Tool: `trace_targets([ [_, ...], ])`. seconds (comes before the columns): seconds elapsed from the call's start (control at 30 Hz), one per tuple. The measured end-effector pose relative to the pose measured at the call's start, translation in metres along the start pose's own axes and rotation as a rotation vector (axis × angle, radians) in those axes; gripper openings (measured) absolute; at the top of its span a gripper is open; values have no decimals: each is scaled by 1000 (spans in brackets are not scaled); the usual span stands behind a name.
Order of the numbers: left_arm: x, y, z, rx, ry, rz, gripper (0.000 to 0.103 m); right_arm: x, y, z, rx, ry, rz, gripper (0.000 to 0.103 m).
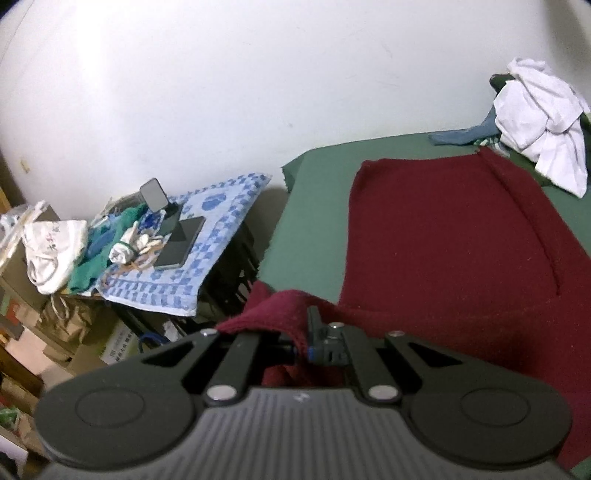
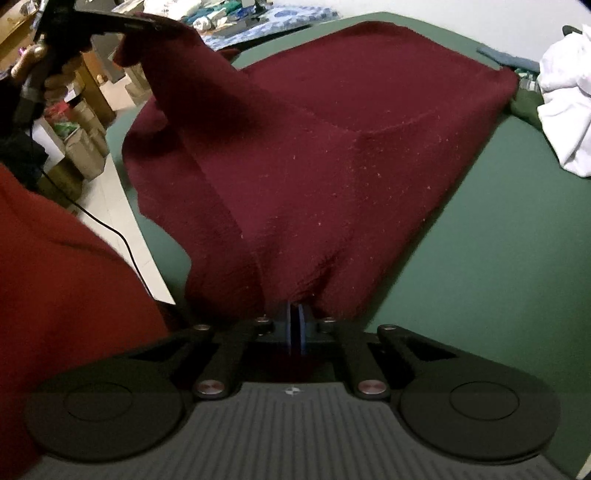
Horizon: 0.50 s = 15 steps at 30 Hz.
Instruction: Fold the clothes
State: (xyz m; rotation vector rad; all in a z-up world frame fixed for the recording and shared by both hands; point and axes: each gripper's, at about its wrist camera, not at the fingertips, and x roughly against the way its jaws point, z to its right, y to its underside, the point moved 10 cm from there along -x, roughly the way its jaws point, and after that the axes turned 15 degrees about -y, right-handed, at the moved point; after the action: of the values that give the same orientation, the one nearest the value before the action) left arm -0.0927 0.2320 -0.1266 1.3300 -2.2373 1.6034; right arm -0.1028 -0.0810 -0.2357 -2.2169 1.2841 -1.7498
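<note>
A dark red knitted garment (image 1: 454, 236) lies spread on the green table cover (image 1: 314, 206). My left gripper (image 1: 301, 341) is shut on a bunched corner of it at the table's near left edge. In the right wrist view the same garment (image 2: 332, 155) rises off the cover (image 2: 498, 229) in a tent shape. My right gripper (image 2: 295, 325) is shut on its near edge, blue pads pressed together. The left gripper (image 2: 147, 26), held by a hand, shows at the top left, pinching the other lifted corner.
A heap of white clothing (image 1: 539, 122) and a blue sock (image 1: 465, 134) sit at the table's far right. Left of the table a blue patterned cloth (image 1: 207, 236) carries phones (image 1: 177, 240) and clutter. Boxes line the floor. A red sleeve (image 2: 55, 280) fills the left.
</note>
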Motion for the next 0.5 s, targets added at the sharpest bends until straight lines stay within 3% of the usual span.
trace_targets([
  [0.13, -10, 10, 4, -41, 16, -16, 6, -6, -5, 1, -31, 29, -37, 8],
  [0.3, -8, 8, 19, -86, 52, 39, 6, -5, -41, 13, -70, 114, 54, 15],
  [0.4, -6, 0, 34, -89, 133, 62, 13, -3, -63, 20, -93, 164, 109, 16],
  [0.5, -3, -11, 51, -71, 226, 77, 14, -2, -83, 26, -112, 207, 162, 16],
])
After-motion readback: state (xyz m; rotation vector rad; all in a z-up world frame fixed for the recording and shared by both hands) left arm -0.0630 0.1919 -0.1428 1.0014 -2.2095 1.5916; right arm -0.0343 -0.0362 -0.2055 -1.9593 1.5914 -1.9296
